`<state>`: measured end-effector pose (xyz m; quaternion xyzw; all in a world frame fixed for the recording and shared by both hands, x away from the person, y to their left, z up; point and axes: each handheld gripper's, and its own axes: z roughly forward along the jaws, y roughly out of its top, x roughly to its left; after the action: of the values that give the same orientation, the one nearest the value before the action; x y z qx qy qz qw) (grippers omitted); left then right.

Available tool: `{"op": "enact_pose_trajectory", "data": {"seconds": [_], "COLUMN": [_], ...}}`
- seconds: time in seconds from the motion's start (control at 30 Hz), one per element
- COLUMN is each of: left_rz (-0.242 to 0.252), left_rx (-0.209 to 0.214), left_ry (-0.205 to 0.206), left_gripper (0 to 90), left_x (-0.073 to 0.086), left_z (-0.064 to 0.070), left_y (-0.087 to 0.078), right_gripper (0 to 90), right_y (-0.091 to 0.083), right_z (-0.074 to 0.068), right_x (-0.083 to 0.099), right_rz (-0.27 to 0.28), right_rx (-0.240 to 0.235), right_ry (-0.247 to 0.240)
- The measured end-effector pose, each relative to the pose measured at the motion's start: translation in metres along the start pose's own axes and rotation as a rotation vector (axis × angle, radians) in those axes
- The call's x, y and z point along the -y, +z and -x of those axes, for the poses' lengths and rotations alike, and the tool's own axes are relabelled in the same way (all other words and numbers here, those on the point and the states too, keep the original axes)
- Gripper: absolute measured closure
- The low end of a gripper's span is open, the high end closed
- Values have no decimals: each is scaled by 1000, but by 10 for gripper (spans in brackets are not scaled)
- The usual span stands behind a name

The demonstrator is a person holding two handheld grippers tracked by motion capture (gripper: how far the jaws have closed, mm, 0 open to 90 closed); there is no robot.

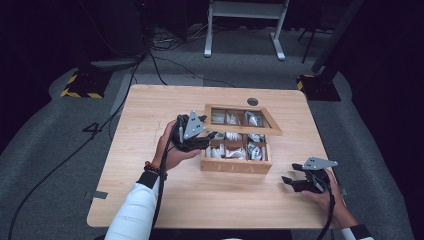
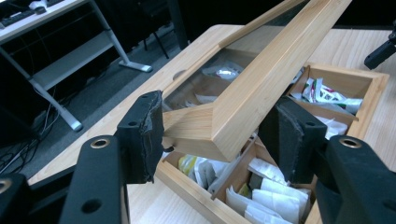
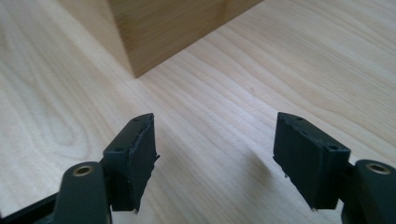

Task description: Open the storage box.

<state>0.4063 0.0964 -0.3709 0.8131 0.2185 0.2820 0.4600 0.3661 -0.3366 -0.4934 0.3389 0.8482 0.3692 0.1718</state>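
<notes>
While lid (image 2: 261, 79) sits half-raised, left claw (image 1: 207, 136) spread, jaws straddling lid's front corner, not pinching. Tea box (image 1: 236, 165) mid-worktop (image 1: 150, 200), sachets (image 2: 275, 191) in compartments exposed. Right claw (image 1: 289, 181) spread, idle, low over worktop right of box. Judgement: opening partway done; left: swing lid fully back.
</notes>
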Motion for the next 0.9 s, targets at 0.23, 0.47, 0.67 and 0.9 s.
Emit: {"op": "enact_pose_trajectory", "data": {"seconds": [0.23, 0.47, 0.67, 0.9], "left_rz": [11, 34, 50, 56], "left_rx": [11, 15, 13, 14], "left_ry": [-4, -30, -49, -53], "left_gripper": [439, 442, 445, 457], "left_x": [-8, -16, -24, -33], "left_z": [-8, -17, -25, -35], "left_y": [0, 3, 8, 12], "right_gripper": [292, 257, 220, 209], "right_y": [4, 7, 8, 8], "right_z": [2, 2, 2, 2], "right_x": [3, 7, 7, 7], "right_rz": [-7, 6, 2, -1], "right_rx": [-2, -30, -44, -50], "right_ry": [18, 23, 8, 2]}}
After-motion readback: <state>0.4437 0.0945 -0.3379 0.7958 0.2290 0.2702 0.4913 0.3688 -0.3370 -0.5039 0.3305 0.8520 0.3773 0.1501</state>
